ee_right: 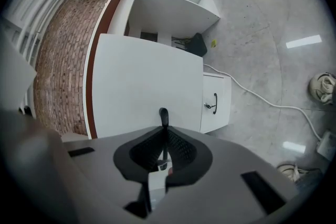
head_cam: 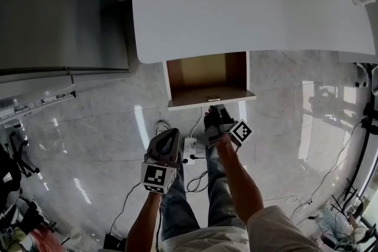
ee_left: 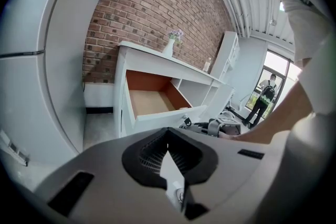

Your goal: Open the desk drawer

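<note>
- The drawer (head_cam: 211, 100) sits under the front edge of the white surface (head_cam: 248, 3). It is pulled well out, so its bare brown floor shows from above, and the opening looks largely done.
- Your right tool (head_cam: 214, 112) is at the drawer front, clenched on the slim dark handle (ee_right: 164, 115). In the right gripper view the bar rises straight up between the ribbed pads.
- Your left tool (head_cam: 170, 136) hangs back over the floor (head_cam: 88, 127), well apart from the drawer. Its jaws are pressed together with nothing between them.
- The handle is the only sensible hold. It is a thin, rigid bar that stands off a flat panel, and it is probably smooth enough to slide in the pads if you pull at an angle.
- Expect a stiff, boxy drawer of painted board. Empty as it looks, it should run light, so judge any last pull gently and keep it in line with the drawer's sides.
- The front and sides are matt white and the inner walls a warm wood brown, all flat with square corners.
- Below you, the pale marbled floor is glossy. A power strip (head_cam: 190, 149) and loose cables lie near your feet, so mind them if you step back.
</note>
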Tool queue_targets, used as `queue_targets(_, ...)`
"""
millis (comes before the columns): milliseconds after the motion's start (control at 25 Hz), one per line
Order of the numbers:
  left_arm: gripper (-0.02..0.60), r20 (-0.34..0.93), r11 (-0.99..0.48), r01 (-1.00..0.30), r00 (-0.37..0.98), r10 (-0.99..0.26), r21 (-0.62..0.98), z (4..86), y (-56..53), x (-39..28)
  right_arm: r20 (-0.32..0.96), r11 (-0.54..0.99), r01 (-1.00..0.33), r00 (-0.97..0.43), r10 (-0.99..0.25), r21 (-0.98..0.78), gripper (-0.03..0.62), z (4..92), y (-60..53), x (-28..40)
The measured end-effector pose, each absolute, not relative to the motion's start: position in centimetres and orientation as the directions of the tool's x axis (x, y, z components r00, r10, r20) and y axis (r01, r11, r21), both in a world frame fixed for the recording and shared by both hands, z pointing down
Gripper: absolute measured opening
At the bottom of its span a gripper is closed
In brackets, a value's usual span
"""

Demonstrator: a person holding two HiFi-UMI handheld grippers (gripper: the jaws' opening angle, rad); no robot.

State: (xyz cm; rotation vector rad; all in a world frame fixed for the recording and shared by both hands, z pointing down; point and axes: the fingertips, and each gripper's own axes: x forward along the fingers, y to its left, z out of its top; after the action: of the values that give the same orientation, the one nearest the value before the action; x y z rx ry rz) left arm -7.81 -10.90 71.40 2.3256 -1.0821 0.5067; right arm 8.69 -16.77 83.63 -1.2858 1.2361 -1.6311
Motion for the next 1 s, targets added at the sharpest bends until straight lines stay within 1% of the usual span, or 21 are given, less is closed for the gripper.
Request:
queue_targets(200,0.011,0.529,-0.551,-0.78,0.615,-0.585,0.298,71.3,-10.8,-7.5,0.374,-0.374,-0.051,-0.258,-0.891,-0.926,0.031,86.0,-16.3,8.9)
queue_targets(360,0.011,0.528,-0.552,-0.778,0.617,-0.583,0.299,71.7,-10.8,-7.5,0.407,-0.409,-0.048,-0.252,-0.878,-0.911,0.028,87.9,-16.2,9.0)
queue_targets(600,0.011,0.542,-0.541,-0.783,0.611,-0.577,0.306,72.6,-10.2,-7.9,0.365,-0.367,-0.043,-0.264,-0.893,-0.929,0.027,88.1,-16.3,8.8)
queue_targets(800,0.011,0.548,-0.544,-0.78,0.614,-0.568,0.31,72.9,-9.8,-7.8,0.358,-0.36,-0.047,-0.275,-0.892,-0.932,0.028,88.2,-16.1,8.7)
queue_targets(960,0.011,0.544,-0.542,-0.783,0.611,-0.575,0.306,72.6,-10.1,-7.8,0.349,-0.363,0.003,-0.267,-0.898,-0.932,0.029,88.2,-16.0,8.8)
queue_targets(1000,0.011,0.54,-0.545,-0.781,0.613,-0.576,0.305,72.4,-10.4,-7.7,0.354,-0.371,0.016,-0.262,-0.898,-0.929,0.049,88.4,-15.9,9.0)
